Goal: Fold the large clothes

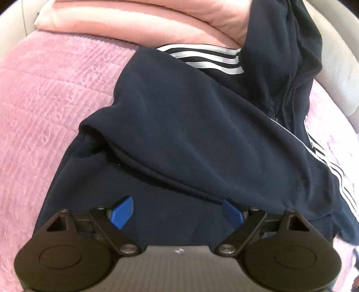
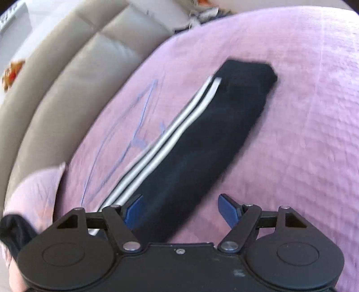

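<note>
A navy hooded jacket (image 1: pixel 179 125) with white stripes lies on the pink bedspread (image 1: pixel 44 107), its left side folded over the body. My left gripper (image 1: pixel 177 210) is open just above the jacket's lower part, holding nothing. In the right wrist view one navy sleeve (image 2: pixel 202 143) with white stripes stretches away over the bedspread (image 2: pixel 303 112) to its cuff (image 2: pixel 251 71). My right gripper (image 2: pixel 180 210) is open over the near part of that sleeve, with the cloth lying between its blue fingertips (image 2: pixel 134 209).
A peach pillow or folded duvet (image 1: pixel 145 20) lies at the far end of the bed. A beige padded headboard or bed frame (image 2: pixel 67 74) runs along the left in the right wrist view. A pink pillow corner (image 2: pixel 36 193) sits at the lower left.
</note>
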Motion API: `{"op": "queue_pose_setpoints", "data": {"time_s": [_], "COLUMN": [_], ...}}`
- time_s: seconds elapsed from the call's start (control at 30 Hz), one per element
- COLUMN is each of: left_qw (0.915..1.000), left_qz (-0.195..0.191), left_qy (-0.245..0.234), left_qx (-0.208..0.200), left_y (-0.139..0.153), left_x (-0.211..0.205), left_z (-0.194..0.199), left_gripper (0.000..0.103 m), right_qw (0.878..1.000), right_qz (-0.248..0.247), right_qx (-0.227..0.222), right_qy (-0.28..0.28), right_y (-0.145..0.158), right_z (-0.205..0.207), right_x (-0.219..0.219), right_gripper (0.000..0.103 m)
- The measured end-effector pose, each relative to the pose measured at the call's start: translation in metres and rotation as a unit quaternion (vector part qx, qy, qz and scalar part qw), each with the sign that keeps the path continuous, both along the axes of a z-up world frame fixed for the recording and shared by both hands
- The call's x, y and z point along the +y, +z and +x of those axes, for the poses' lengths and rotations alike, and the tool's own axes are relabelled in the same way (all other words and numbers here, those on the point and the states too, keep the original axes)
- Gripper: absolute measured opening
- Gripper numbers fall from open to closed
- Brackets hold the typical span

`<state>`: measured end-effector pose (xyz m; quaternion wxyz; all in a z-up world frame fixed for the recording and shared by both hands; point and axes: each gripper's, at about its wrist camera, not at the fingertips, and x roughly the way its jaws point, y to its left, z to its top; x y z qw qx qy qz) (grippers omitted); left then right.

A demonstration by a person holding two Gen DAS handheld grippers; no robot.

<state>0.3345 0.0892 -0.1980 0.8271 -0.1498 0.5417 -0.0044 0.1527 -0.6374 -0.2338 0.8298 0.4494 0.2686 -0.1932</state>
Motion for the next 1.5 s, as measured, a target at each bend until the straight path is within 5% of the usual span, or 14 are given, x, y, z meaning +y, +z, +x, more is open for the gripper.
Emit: {"op": "queue_pose_setpoints", "data": {"time_s": [0.23,0.3,0.37,0.5,0.77,0.93,1.03,1.23,1.4,1.5], "left_qw": [0.9996,0.9996,0.9996,0.9996,0.9994,0.9986,0.999,0.999,0.9974,0.9979], "left_qz": [0.02,0.021,0.021,0.016,0.021,0.038,0.027,0.022,0.053,0.039], "left_qy": [-0.016,-0.019,-0.021,-0.021,-0.028,-0.035,-0.036,-0.029,-0.019,-0.016], "left_qx": [-0.006,-0.005,-0.006,-0.006,0.004,0.013,-0.001,-0.025,-0.045,-0.049], "left_y": [-0.002,-0.003,-0.003,-0.002,0.003,0.009,0.021,0.041,0.055,0.058], "left_x": [-0.004,-0.005,-0.005,-0.003,-0.004,-0.002,0.005,0.026,0.038,0.049], "left_z": [0.001,0.003,0.003,0.002,-0.001,-0.001,-0.004,-0.007,-0.008,-0.007], "left_gripper": [0.088,0.09,0.09,0.089,0.088,0.089,0.089,0.089,0.09,0.09], "right_qw": [0.992,0.989,0.985,0.976,0.979,0.978,0.967,0.919,0.885,0.878], "right_qz": [0.019,0.018,0.023,0.065,0.023,-0.022,-0.052,-0.186,-0.22,-0.2], "right_qx": [-0.077,-0.072,-0.042,-0.069,-0.118,-0.188,-0.246,-0.335,-0.339,-0.312], "right_qy": [-0.098,-0.129,-0.166,-0.194,-0.165,-0.087,-0.029,0.096,0.23,0.302], "right_y": [-0.028,-0.031,-0.034,-0.035,0.024,0.091,0.135,0.209,0.203,0.172], "right_z": [0.005,0.005,0.004,-0.011,-0.004,0.011,0.015,0.025,0.053,0.069], "right_x": [-0.043,-0.049,-0.053,-0.06,-0.035,0.017,0.068,0.219,0.341,0.402], "right_gripper": [0.08,0.06,0.011,0.011,0.008,0.008,0.008,0.008,0.008,0.008]}}
